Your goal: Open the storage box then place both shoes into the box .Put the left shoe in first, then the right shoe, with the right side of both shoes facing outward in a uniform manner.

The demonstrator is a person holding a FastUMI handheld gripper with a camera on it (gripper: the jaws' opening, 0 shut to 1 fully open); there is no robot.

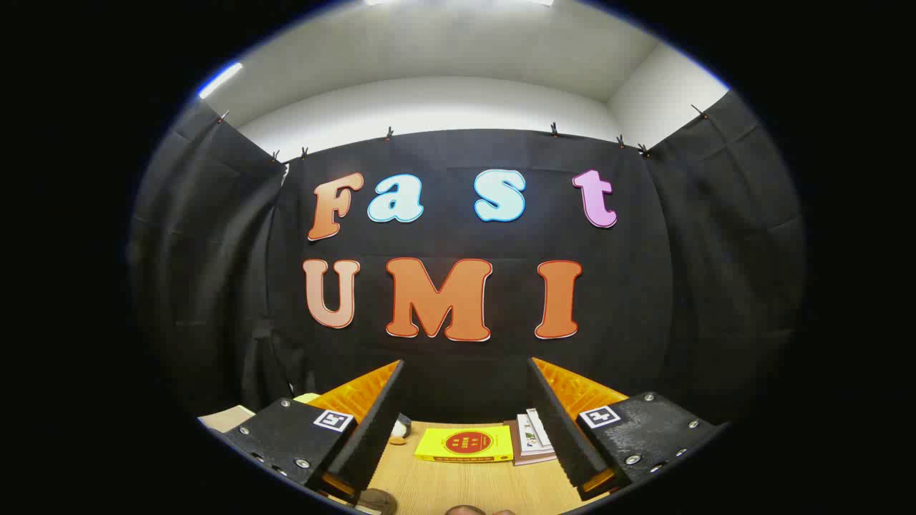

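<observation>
Gripper view: the claw (465, 422) is held wide open and empty above the bench (458, 486). Neither shoes nor storage box can be made out; the task is judged unstarted.

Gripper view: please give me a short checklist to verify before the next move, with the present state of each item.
1. Gripper open, nothing between its fingers: ok.
2. Storage box located: cannot tell; no box is identifiable ahead.
3. Shoes located: cannot tell; the small dark things beside and below the fingers are too cut off to name.
4. Space between the fingers free: ok; the yellow book and the stacked books lie flat on the wooden table beyond them.
5. Box lid state: cannot tell.
</observation>
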